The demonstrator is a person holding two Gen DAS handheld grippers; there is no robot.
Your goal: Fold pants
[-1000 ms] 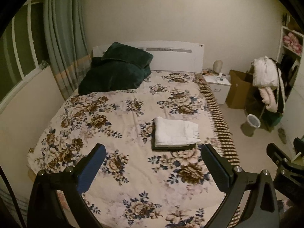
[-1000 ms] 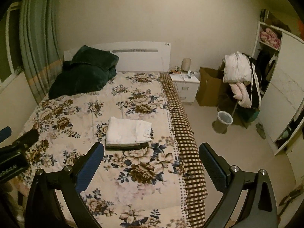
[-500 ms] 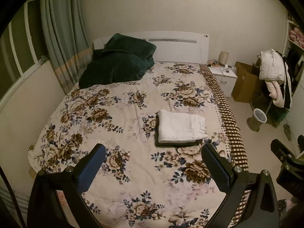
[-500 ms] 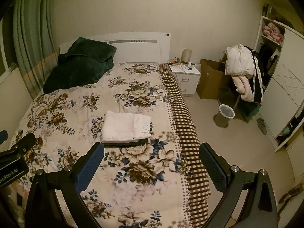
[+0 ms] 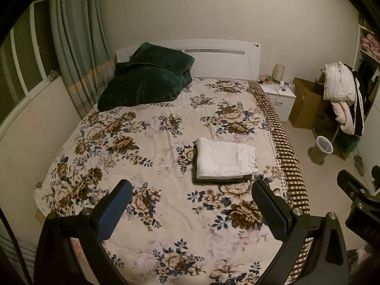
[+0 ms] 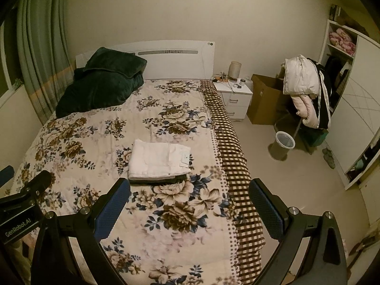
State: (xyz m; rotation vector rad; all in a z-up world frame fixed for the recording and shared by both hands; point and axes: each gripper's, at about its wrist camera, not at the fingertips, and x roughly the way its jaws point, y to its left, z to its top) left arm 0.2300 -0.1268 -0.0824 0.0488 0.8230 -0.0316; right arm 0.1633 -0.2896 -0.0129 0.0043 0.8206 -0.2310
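While both tools hang well above the bed [image 5: 147, 142], the white pants [image 5: 225, 158] lie as a squared, folded bundle on the floral bedspread [image 6: 180, 204], towards its checked right border, resting on a darker folded item [image 5: 222, 180] whose edge peeks out beneath. The left gripper [image 5: 190, 210] stands with jaws wide apart and empty, as does the right gripper [image 6: 190, 210]. Folding looks finished, so the sensible course is to keep both clear of the stack; any tidying should press edges flat from above, not drag them.
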